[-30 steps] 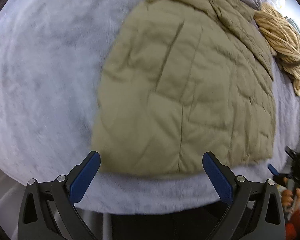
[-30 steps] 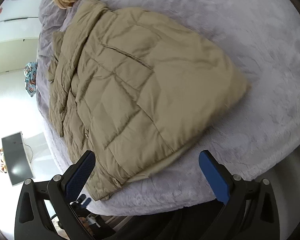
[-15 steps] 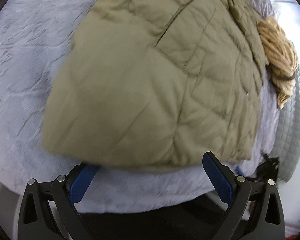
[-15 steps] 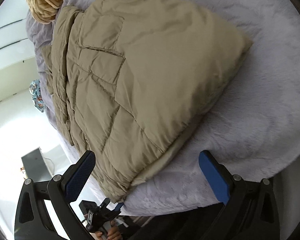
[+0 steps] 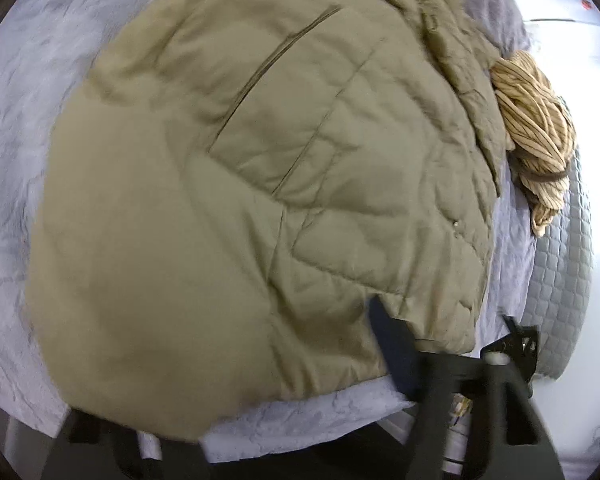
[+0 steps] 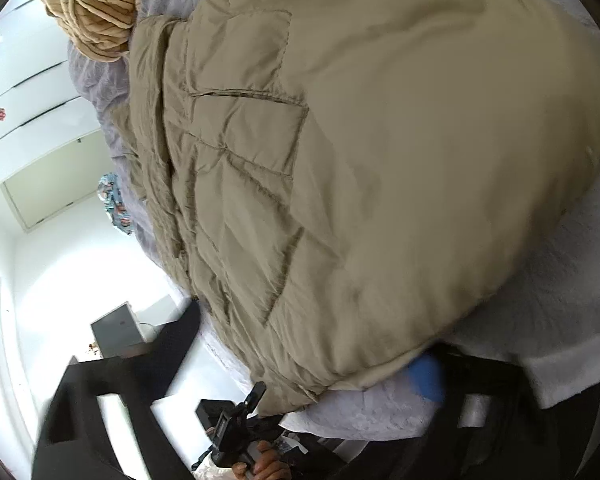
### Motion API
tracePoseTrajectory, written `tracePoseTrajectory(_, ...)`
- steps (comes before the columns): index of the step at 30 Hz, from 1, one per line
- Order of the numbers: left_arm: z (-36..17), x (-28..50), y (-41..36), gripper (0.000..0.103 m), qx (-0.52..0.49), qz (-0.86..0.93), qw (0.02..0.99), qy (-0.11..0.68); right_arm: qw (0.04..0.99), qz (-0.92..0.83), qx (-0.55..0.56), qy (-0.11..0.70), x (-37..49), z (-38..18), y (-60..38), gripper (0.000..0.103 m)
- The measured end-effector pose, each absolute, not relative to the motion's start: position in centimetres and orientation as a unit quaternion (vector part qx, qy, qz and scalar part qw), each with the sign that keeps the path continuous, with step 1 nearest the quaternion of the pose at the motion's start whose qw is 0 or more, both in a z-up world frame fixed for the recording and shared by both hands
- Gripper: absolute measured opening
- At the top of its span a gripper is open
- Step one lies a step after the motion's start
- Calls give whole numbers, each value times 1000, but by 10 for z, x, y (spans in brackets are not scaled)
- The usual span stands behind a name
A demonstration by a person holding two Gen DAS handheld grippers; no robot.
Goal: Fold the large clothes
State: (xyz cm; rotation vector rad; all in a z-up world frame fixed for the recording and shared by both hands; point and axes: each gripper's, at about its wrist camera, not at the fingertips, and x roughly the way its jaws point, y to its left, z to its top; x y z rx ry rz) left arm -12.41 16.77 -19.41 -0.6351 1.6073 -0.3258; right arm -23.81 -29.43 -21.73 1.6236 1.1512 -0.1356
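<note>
A khaki quilted puffer jacket [image 5: 260, 160] lies on a pale grey fleece blanket [image 5: 12, 160] on a bed; it also fills the right wrist view [image 6: 360, 168]. My left gripper [image 5: 236, 380] is open at the jacket's near hem; the hem lies between the fingers and hides the left one. My right gripper [image 6: 312, 344] is open at the hem too, its right blue pad [image 6: 426, 380] tucked under the jacket's edge. Both views are blurred.
A coil of thick tan yarn-like cloth [image 5: 536, 128] lies beyond the jacket near a grey quilted cover [image 5: 564, 280]; it shows too in the right wrist view [image 6: 92, 4]. White wardrobe doors [image 6: 28, 92] and a dark box [image 6: 116, 330] stand beside the bed.
Both grippers have moved in close to the jacket's near hem, which now fills both views. The hem now lies between the fingers of each.
</note>
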Motion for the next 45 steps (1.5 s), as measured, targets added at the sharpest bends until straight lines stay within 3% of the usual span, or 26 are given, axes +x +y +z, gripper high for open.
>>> tracePoseTrajectory(1,-192,-122,168,32,-278,-145,639,702,538,-67,680,494,-238,-218,-294,53)
tracePoseTrajectory(2,-189,-120,173,24,-282,-145,641,699,535,-74,677,500,-239,-219,-294,34)
tracePoseTrajectory(4,-182,-115,181,17,-301,-144,644,688,532,-82,672,508,-240,-220,-295,13)
tracePoseTrajectory(5,-177,-111,183,16,-308,-144,648,682,536,-81,671,506,-239,-218,-295,11)
tracePoseTrajectory(14,-103,-63,174,16,-295,-188,711,610,657,-22,567,497,-172,-131,-303,8)
tracePoseTrajectory(21,-42,24,163,16,-263,-216,776,531,747,27,468,472,-73,-50,-309,8)
tracePoseTrajectory(26,-30,97,145,16,-226,-200,812,499,778,41,422,465,6,-29,-318,8)
tracePoseTrajectory(34,-89,206,117,16,-175,-140,830,510,781,3,378,498,121,-90,-333,8)
tracePoseTrajectory(45,-166,244,90,17,-122,-112,834,526,772,-11,386,505,161,-183,-339,8)
